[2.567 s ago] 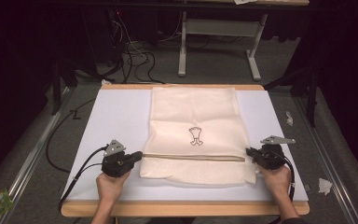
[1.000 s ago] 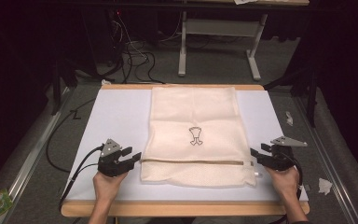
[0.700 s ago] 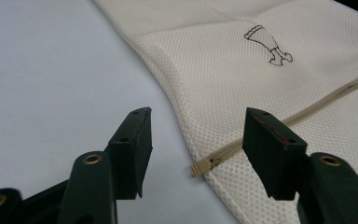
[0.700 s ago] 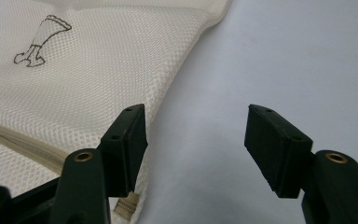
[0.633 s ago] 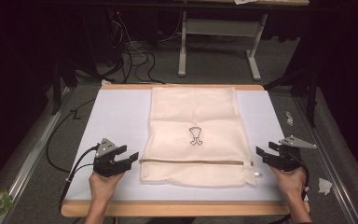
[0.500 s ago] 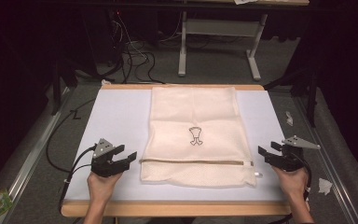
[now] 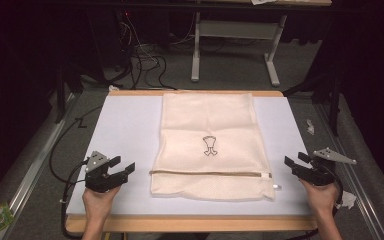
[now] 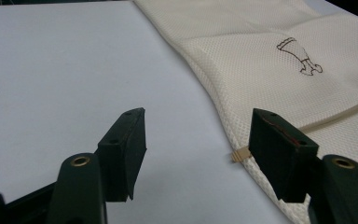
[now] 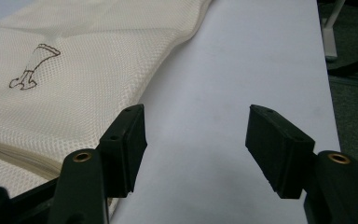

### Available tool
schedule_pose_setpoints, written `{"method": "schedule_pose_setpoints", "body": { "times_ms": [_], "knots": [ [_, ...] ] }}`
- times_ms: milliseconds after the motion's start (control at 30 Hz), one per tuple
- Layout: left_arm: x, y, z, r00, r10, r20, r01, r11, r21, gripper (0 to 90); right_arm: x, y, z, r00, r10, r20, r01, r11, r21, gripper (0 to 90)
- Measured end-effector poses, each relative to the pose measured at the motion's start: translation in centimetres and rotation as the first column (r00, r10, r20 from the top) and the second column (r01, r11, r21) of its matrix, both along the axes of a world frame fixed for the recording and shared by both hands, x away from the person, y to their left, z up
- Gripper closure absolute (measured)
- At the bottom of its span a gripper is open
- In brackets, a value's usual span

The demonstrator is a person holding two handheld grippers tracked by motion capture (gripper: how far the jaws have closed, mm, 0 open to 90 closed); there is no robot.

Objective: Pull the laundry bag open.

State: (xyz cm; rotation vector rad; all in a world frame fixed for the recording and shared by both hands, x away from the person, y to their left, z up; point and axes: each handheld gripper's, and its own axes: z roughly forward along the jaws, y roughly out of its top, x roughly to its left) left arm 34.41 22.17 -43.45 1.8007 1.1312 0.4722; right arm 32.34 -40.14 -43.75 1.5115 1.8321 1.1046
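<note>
Flat mesh bag [image 7: 210, 145] lies mid-table on the white mat [image 7: 125, 130], long axis running away from the person, zipper end nearest; left gripper [image 7: 122, 169] and right gripper [image 7: 295, 161] flank it, jaws wide, empty, touching nothing

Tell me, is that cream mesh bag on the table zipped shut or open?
Shut, as far as it shows: the mesh bag lies flat, and its zipper runs as one closed line across the near end, with no gap in the high view.
</note>
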Motion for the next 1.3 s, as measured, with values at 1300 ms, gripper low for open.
{"method": "schedule_pose_setpoints", "body": {
  "times_ms": [1300],
  "knots": [
    [1.4, 0.9, -3.3, 0.9913, 0.124, -0.045, -0.124, 0.9922, -0.012, 38.8, -0.3, -2.5, -3.3, 0.9938, -0.104, -0.04, 0.105, 0.9944, 0.017, 49.7]
  ]
}}
